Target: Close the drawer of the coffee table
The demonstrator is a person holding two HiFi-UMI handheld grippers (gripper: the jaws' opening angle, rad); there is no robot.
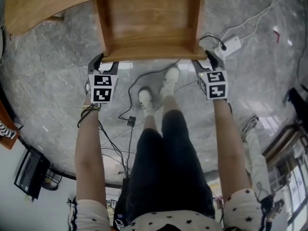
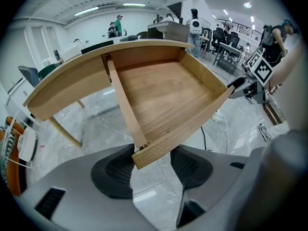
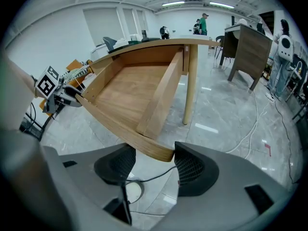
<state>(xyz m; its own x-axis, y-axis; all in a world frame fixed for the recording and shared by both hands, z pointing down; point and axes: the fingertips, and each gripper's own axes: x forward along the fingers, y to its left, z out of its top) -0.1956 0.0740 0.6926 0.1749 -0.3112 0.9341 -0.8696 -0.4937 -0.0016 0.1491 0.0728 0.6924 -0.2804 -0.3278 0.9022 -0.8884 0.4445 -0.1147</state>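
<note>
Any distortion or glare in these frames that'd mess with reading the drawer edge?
Left gripper view: heavy fisheye bows the drawer front, dark vignette corners. Right gripper view: same bowing, ceiling-light glare streaks on the floor. Head view: sharp, floor reflections near the shoes.

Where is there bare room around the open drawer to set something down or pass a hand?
The drawer is bare inside, between its side walls. The floor left of it is free. Crowded: the front corners, straddled by the left gripper and right gripper, and the floor near them, with cables, shoes and a power strip.
</note>
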